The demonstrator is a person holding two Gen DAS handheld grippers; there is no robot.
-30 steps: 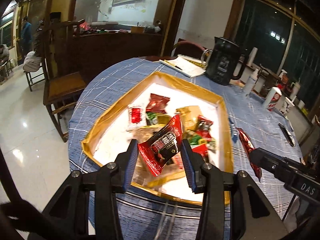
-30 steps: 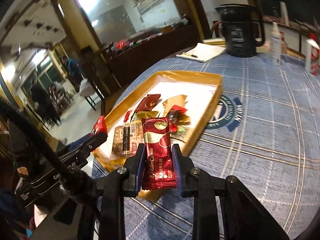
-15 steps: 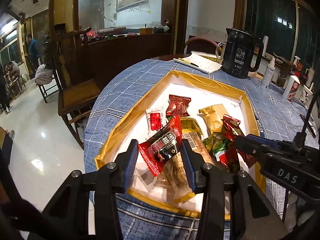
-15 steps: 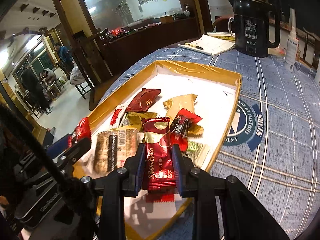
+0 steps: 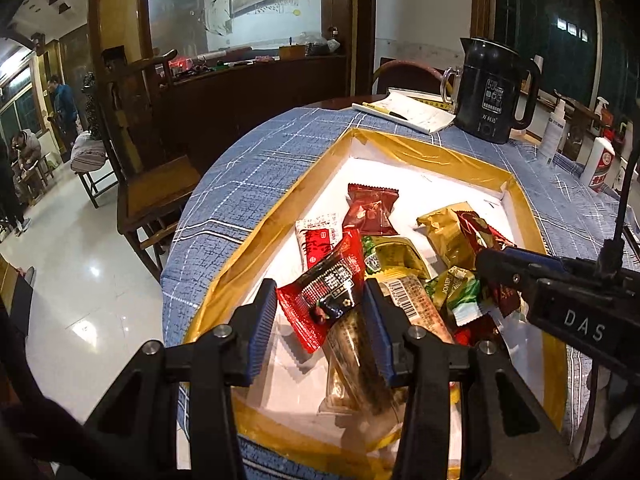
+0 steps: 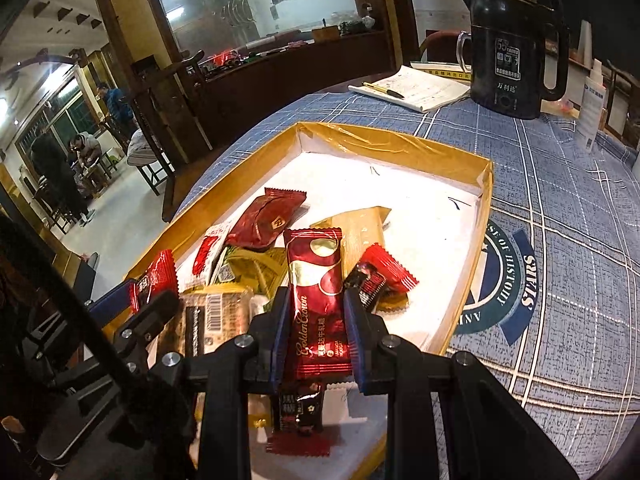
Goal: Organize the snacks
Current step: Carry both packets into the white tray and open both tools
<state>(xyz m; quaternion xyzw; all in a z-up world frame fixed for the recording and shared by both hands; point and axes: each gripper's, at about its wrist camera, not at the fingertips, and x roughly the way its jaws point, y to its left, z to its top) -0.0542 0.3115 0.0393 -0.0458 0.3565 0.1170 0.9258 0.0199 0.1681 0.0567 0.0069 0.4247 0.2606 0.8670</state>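
Red foil bar (image 6: 318, 312) sat clamped upright between my right gripper (image 6: 318, 320) pads, over the gold-rimmed tray (image 6: 472, 248). My left gripper (image 5: 320, 316) pinched a red-and-black packet (image 5: 326, 292) above the heap; its lower corner was hidden behind the fingers.

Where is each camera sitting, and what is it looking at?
Left wrist view: sits on the left claw, looking down at the gold-edged tray; its fingers hold a red-and-black snack packet, and the right claw pokes in.
Right wrist view: sits on the right claw, which grips a red Golden Crown bar; the left claw shows at the left.
Both see the tray, the black kettle and the notebook.
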